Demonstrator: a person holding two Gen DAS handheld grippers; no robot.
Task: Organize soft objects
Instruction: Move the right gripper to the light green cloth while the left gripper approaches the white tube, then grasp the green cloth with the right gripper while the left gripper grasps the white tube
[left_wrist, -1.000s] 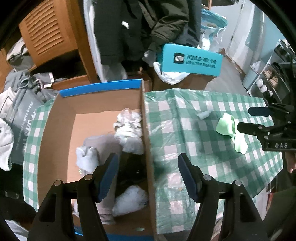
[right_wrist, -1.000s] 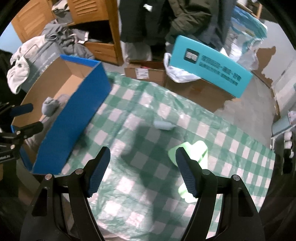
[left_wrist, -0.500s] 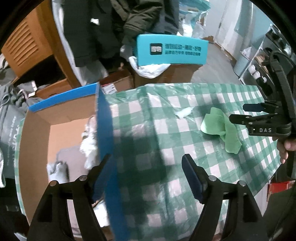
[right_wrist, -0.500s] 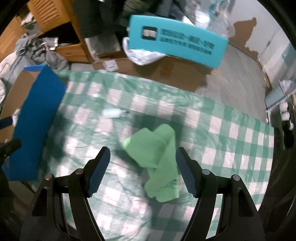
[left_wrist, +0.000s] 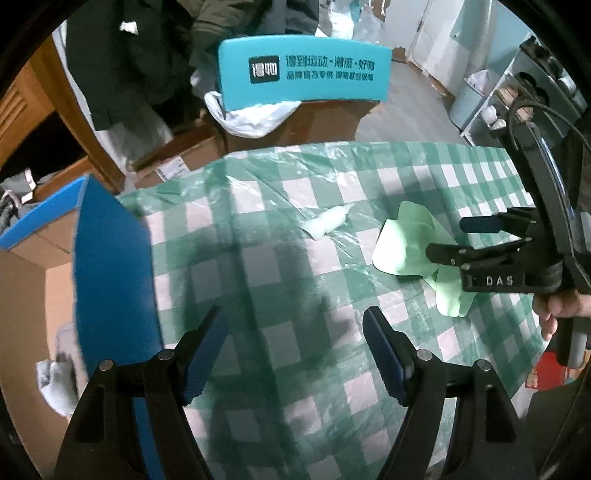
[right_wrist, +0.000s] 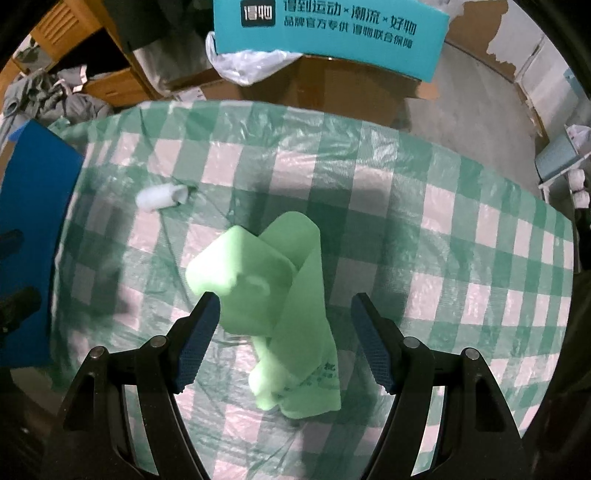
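A folded light green cloth (right_wrist: 273, 299) lies on the green checked tablecloth (right_wrist: 443, 229). My right gripper (right_wrist: 286, 339) is open, its fingers on either side of the cloth just above it; the left wrist view also shows this gripper (left_wrist: 447, 240) over the cloth (left_wrist: 402, 247). A small white rolled sock (right_wrist: 160, 195) lies to the cloth's left, also seen in the left wrist view (left_wrist: 327, 223). My left gripper (left_wrist: 295, 354) is open and empty above the table, right of the blue cardboard box (left_wrist: 110, 280), which holds a grey sock (left_wrist: 55, 380).
A teal printed box (left_wrist: 303, 74) and a white plastic bag (left_wrist: 251, 118) sit on a brown carton beyond the table's far edge. Dark coats (left_wrist: 140, 55) hang behind. A wooden cabinet (right_wrist: 62, 33) and grey clothes (right_wrist: 55, 96) are at far left. Shelves (left_wrist: 517, 92) stand at right.
My left gripper has swung right, from over the box to over the tablecloth. My right gripper has moved in over the green cloth, which now lies between its fingers.
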